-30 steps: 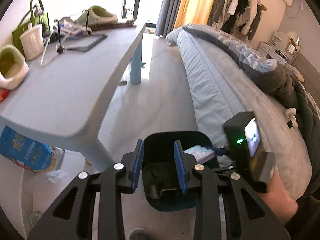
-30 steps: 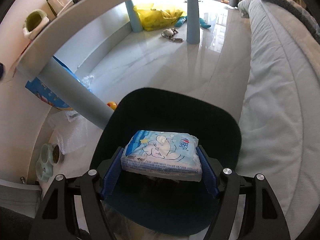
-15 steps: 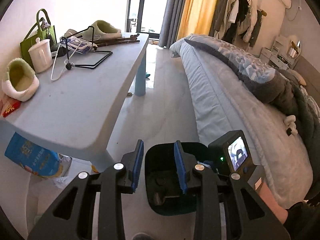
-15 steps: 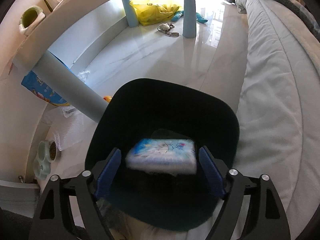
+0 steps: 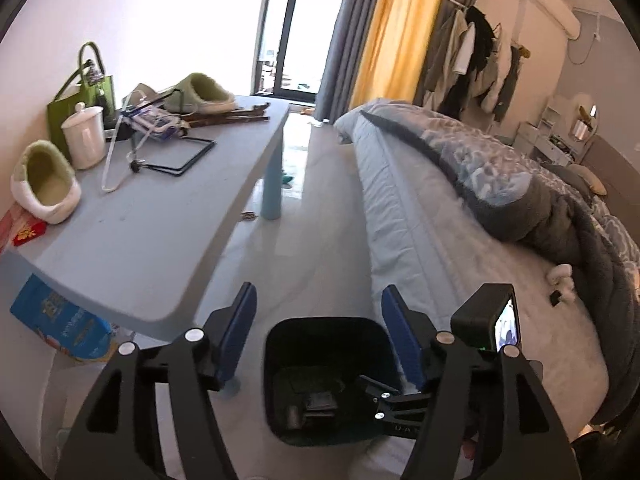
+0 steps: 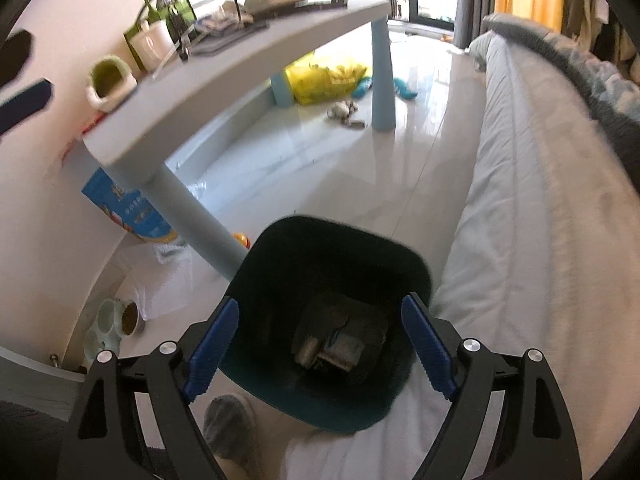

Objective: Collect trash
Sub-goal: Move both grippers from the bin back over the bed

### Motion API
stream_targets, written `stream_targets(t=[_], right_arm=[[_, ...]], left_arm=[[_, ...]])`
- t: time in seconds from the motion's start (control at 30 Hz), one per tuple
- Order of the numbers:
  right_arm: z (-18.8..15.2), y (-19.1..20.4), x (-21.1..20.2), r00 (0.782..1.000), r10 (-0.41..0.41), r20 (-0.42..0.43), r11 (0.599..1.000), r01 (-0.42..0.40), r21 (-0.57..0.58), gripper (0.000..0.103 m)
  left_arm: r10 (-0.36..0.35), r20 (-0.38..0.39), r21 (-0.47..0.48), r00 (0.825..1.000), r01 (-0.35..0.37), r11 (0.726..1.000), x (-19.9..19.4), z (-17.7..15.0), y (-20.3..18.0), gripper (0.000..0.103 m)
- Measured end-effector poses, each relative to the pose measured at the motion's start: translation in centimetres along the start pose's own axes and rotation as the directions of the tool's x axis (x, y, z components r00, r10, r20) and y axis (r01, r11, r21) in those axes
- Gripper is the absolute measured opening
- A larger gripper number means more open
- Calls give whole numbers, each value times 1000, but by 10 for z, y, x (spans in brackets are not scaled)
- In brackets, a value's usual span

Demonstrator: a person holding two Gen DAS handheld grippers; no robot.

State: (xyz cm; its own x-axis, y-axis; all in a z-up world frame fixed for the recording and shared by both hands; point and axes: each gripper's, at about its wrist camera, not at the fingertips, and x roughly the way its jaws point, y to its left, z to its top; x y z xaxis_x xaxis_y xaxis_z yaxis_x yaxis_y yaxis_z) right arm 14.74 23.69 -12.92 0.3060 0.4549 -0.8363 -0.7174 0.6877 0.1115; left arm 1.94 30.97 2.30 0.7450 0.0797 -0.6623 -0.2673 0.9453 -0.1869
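the right gripper (image 6: 320, 344) hangs over the dark trash bin (image 6: 280, 256), its blue-padded jaws spread wide and nothing between them. down in the bin lies the blue and white tissue pack (image 6: 344, 346) among other dim scraps at the bottom. the left gripper (image 5: 318, 334) is also above the bin (image 5: 276, 360), jaws wide apart and empty; in its view the right gripper (image 5: 394, 398) reaches in from the right at the bin's mouth, with a small camera block on top.

the bin stands on the pale floor (image 6: 304, 168) between the round leg of the light blue table (image 6: 224, 80) on its left and the bed (image 6: 540, 208) just to its right. a blue bag (image 6: 128, 212) leans by the wall under the table, and a pet food bowl (image 6: 120, 318) sits on the floor nearer the camera.

on the table (image 5: 140, 216) are a green fuzzy slipper (image 5: 46, 180), a white mug (image 5: 84, 136), a green tote bag (image 5: 78, 96) and a second slipper (image 5: 200, 92) at the far end. farther off, a yellow plastic bag (image 6: 324, 78) lies under the table, and a yellow curtain (image 5: 384, 32) hangs by the glass door.
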Motion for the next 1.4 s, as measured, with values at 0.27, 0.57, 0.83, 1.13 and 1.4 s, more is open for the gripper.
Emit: stream_targets(t=[0.27,0.57,0.83,1.13,1.4], right_arm=[[-6,-44,-54,993,-68,99,997,65,33,86],[-25,-101,-96,974,-163,157,984,149,94,86],[-42,-155,-135,952,-232,199,963,197,184,86],[-55,-197,-158,932,-294,213,943,246,224,86],[-68,-242,-173,906,-372,203,920,329,214,87]], left_arm=[[-31,52,62,998,28,998,1,4,-49,74],[-104,61,129,993,95,987,11,2,-103,84],[-145,30,155,989,139,978,30,-6,-139,85],[-192,-3,189,981,189,964,48,-9,-179,86],[-235,-54,244,970,241,939,71,-14,-221,86]])
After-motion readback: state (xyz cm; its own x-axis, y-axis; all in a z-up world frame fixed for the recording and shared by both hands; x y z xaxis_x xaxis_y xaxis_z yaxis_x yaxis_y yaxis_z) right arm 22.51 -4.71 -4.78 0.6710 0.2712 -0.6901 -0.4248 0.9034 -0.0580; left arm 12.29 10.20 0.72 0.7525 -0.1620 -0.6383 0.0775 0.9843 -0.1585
